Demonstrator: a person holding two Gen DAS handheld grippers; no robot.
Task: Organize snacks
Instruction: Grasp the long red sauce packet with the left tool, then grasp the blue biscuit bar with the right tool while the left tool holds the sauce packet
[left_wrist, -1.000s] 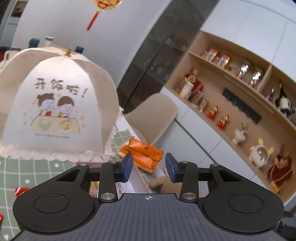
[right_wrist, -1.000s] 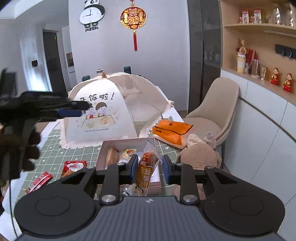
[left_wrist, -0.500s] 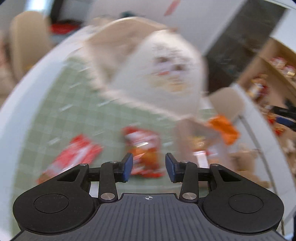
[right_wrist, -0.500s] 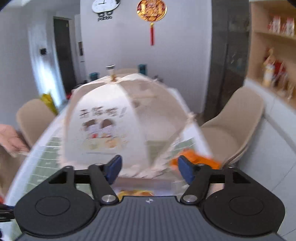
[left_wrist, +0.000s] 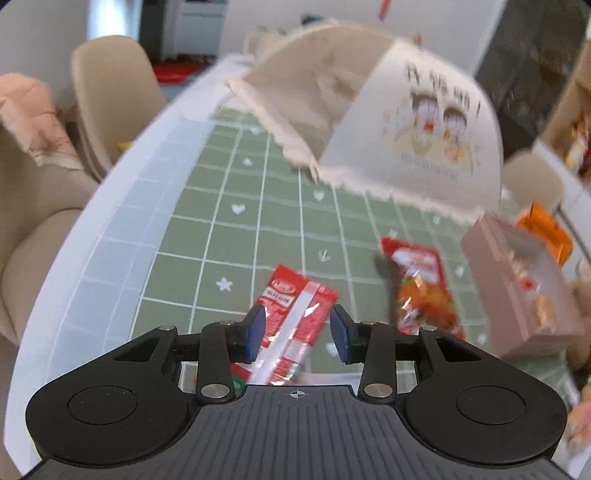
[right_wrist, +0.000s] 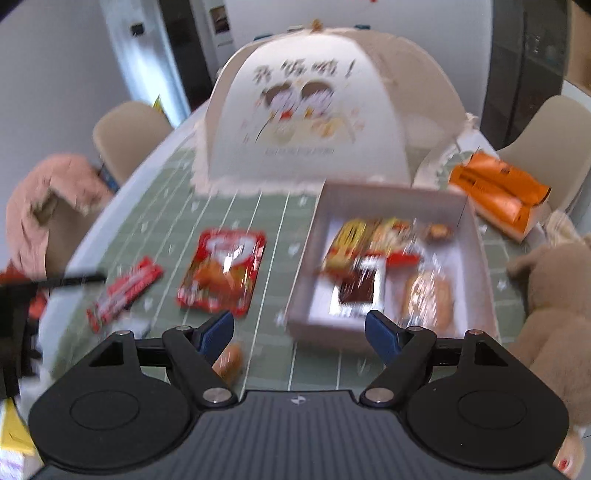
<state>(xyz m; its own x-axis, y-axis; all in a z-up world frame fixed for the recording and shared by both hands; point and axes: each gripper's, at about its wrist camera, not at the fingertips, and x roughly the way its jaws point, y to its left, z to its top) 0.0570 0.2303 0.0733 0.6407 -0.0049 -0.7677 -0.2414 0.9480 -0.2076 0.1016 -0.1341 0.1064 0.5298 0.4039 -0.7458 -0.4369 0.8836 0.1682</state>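
A long red snack packet (left_wrist: 295, 314) lies on the green checked tablecloth between the fingers of my left gripper (left_wrist: 297, 334). The jaws stand apart and there is a gap on each side of the packet. A larger red snack bag (left_wrist: 421, 288) lies just to its right. My right gripper (right_wrist: 299, 328) hovers wide open with nothing in it, over the near edge of the pale pink box (right_wrist: 391, 195), which holds several snack packets. The same red bag (right_wrist: 221, 273) and long packet (right_wrist: 125, 288) lie left of the box. A small brown snack (right_wrist: 229, 360) sits by the right gripper's left finger.
A big cream food cover (right_wrist: 310, 110) stands behind the box. Orange packs (right_wrist: 498, 192) lie at the back right and a brown plush bear (right_wrist: 554, 295) sits right of the box. Beige chairs (left_wrist: 110, 96) and a pink garment (right_wrist: 55, 192) line the table's left edge.
My right gripper was shut on a snack packet above the box; it now stands wide open without it. My left gripper swung from the shelves down to the long red packet.
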